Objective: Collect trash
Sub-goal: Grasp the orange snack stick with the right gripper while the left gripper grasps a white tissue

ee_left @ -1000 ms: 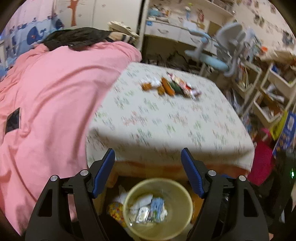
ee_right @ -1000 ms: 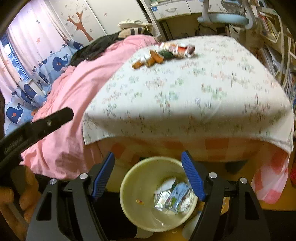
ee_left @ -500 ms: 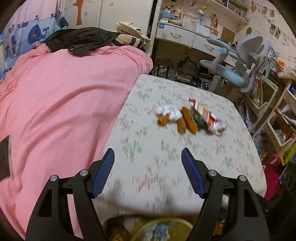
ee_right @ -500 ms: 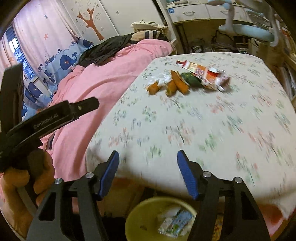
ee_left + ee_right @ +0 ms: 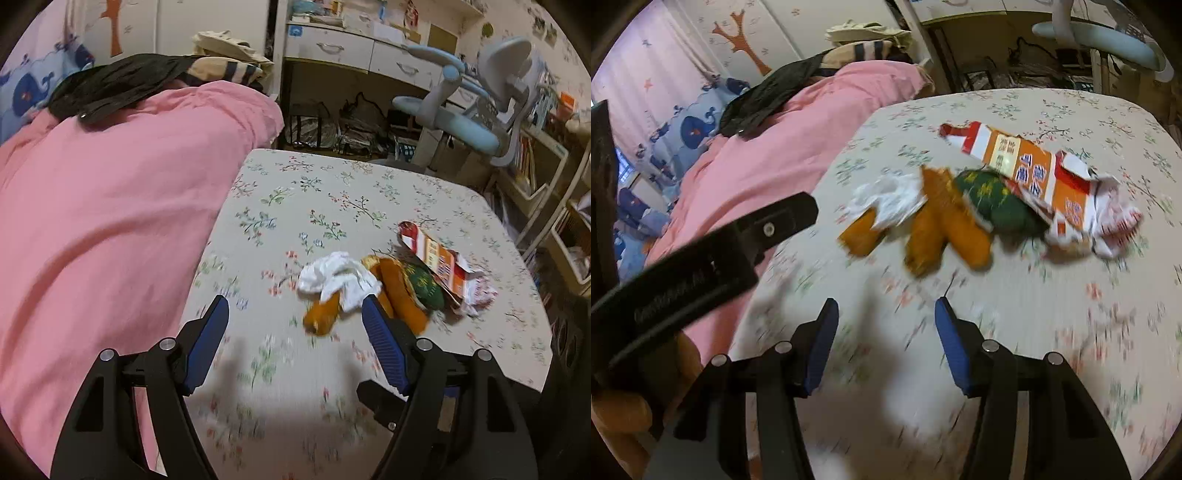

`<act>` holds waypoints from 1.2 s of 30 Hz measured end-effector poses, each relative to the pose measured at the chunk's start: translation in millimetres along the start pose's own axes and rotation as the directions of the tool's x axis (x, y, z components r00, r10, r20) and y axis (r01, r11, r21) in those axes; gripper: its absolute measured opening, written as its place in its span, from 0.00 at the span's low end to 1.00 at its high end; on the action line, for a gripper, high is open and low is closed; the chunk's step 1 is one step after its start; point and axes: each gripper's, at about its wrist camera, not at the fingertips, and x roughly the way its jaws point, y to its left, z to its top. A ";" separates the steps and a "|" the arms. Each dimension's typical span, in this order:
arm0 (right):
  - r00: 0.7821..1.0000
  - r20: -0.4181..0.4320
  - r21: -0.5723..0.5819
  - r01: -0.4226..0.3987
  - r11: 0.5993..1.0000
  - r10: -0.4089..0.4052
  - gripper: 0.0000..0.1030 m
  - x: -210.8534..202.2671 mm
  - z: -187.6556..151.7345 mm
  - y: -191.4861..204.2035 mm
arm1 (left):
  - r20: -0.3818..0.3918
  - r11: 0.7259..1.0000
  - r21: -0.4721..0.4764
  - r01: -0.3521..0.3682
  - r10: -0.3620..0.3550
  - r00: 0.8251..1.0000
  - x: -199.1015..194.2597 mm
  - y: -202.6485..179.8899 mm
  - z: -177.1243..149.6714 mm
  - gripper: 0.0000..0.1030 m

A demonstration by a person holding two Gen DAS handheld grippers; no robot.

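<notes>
Between pickups, on the way to the remaining trash: a small heap on the flowered worktop, made up of a crumpled white tissue, orange wrappers, a green packet and a torn orange-and-white carton.

Left gripper open and empty, wide, with the tissue and one orange wrapper just ahead of its right fingertip. Right gripper also empty, with nothing between its blue pads; jaws have just been closing to a narrower gap. Judged as presetting for a thin piece.

Next move, as a judgement: lower onto one piece at the near edge of the heap, likely the tissue or the closest orange wrapper, and pinch flat against the cloth without dragging the neighbours, since the pieces overlap and touch.

Room for moving: bare cloth between grippers and heap, and more behind and right of it. Pink bedding pressed against the worktop's left edge, so little slack on that side. Left gripper's body close beside the right one in the right wrist view, hence some risk of a bump if both aim at the same piece. Rounded worktop corners nearby; light wrappers could slide off.
</notes>
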 end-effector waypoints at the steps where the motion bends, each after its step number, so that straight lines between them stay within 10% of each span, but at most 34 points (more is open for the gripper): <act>1: 1.000 0.006 0.006 0.000 1.000 0.000 0.51 2.4 4.1 -2.8 | -0.003 1.000 0.002 0.002 -0.002 1.000 5.0 -0.9 3.3 0.69; 9: 0.996 0.014 -0.055 0.091 0.994 -0.091 0.21 11.9 21.5 -14.7 | -0.073 0.998 0.058 0.009 -0.005 0.997 61.6 -14.3 19.4 0.68; 13: 0.997 0.006 -0.079 0.076 0.994 -0.076 0.19 10.9 21.3 -16.9 | -0.121 0.997 0.007 0.079 -0.077 0.990 72.5 -11.9 23.4 0.17; 15: 0.998 -0.003 -0.074 0.066 0.995 -0.066 0.18 8.2 19.2 -17.5 | -0.113 0.995 -0.018 0.100 -0.102 0.988 70.2 -8.3 24.7 0.11; 24: 0.999 -0.046 0.023 -0.020 1.000 0.021 0.18 -10.1 4.1 -24.7 | -0.015 0.983 -0.108 0.150 -0.152 0.988 16.8 14.3 31.6 0.09; 36: 0.996 -0.045 0.016 -0.073 0.997 0.073 0.18 -58.2 -28.7 -8.8 | 0.061 0.999 0.032 0.042 -0.044 0.997 -49.2 -12.4 2.6 0.09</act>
